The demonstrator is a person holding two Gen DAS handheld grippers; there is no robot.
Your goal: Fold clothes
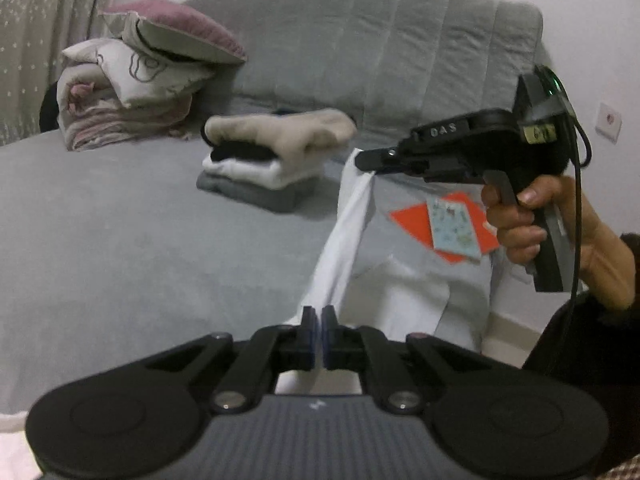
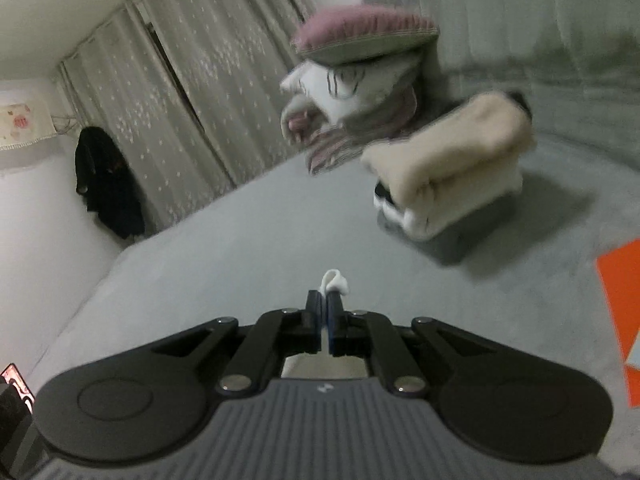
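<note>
1. The left gripper (image 1: 319, 314) has its jaws clenched on the near edge of a white garment (image 1: 404, 292); the cloth runs taut from there up to the right gripper (image 1: 362, 160), whose jaws are clenched on the far end of the same edge.
2. In the right wrist view the right gripper (image 2: 325, 304) pinches a small white tuft of the garment (image 2: 335, 282) that pokes out past its fingertips.
3. The garment hangs lifted above the grey bed (image 1: 140, 240), just right of the stack of folded clothes (image 1: 272, 156); its front carries an orange print (image 1: 444, 224) with a pale blue panel; the lower part droops in folds below the taut edge.
4. The stack of folded clothes sits on the bed with a beige piece on top, then black, white, and grey at the bottom.
5. Left of the stack and farther back, a pile of bedding (image 1: 132, 92) is topped by a mauve cushion (image 1: 188, 28); behind the stack rises a grey padded headboard (image 1: 380, 40).
6. Far left of the stack, in the right wrist view, patterned curtains (image 2: 180, 92) hang along the wall, with a black garment (image 2: 108, 184) hanging beside them.
</note>
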